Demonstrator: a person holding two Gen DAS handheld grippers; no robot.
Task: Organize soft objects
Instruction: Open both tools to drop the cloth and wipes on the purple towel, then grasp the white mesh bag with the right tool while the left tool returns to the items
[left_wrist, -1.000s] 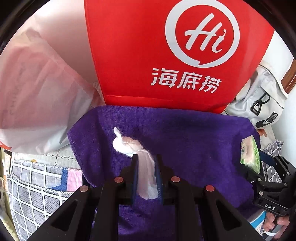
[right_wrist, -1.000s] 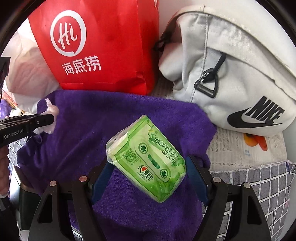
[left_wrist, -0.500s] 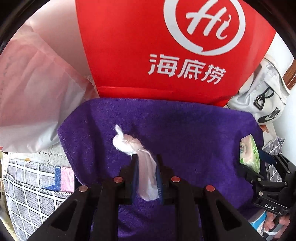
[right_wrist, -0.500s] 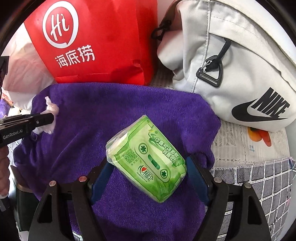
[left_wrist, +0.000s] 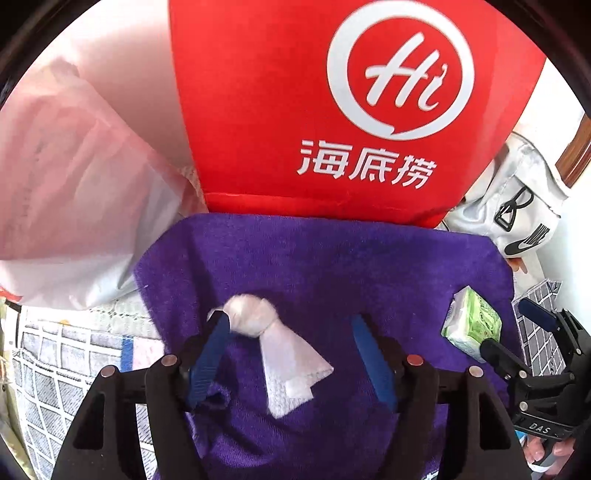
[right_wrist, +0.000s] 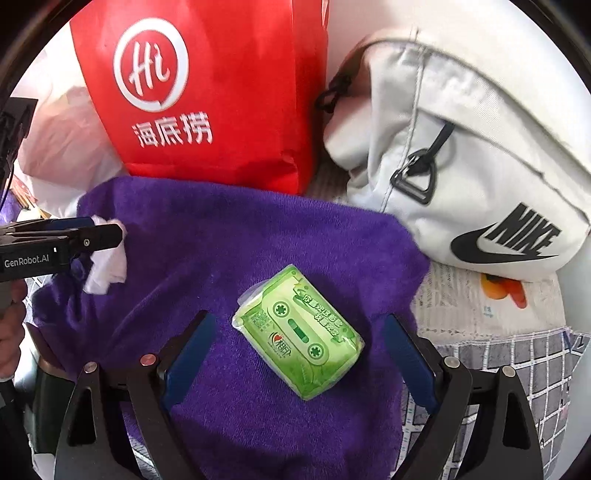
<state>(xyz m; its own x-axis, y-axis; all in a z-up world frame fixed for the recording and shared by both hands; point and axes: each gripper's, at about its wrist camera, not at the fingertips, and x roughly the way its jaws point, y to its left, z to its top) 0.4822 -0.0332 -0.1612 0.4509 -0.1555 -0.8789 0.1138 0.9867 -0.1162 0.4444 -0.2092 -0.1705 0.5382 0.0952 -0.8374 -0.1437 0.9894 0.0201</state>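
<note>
In the left wrist view, the left gripper (left_wrist: 291, 347) hangs over the purple towel (left_wrist: 332, 266), and its jaws are opening: a second ago the blue pads were pinched tight on the knotted white cloth (left_wrist: 273, 339), and now they stand well apart. The cloth lies loose on the towel between them; its knotted end seems to touch the left-hand pad, while the flat tail is clear of the other pad. That looks like a release, so the cloth has probably been set down where it is meant to stay. Behind the towel stands the red paper bag (left_wrist: 317, 110), with a pale plastic bag (left_wrist: 74, 192) to its left. At the far right edge the right gripper (left_wrist: 513, 328) shows beside the green tissue pack (left_wrist: 472, 325).

In the right wrist view, the right gripper (right_wrist: 299, 350) is also letting go. Its jaws are opening; a moment ago the pads flanked the green tissue pack (right_wrist: 299, 332) closely, and now there is a clear gap on both sides. The pack rests slantwise on the purple towel (right_wrist: 221, 240), untouched. The white sling bag (right_wrist: 461, 147) sits to the right and the red paper bag (right_wrist: 207, 92) behind. At the left edge the left gripper (right_wrist: 92, 230) shows above the white cloth (right_wrist: 107, 269).

With both soft items resting on the towel and both grippers released, this placing step looks finished; whether more items remain cannot be told.
</note>
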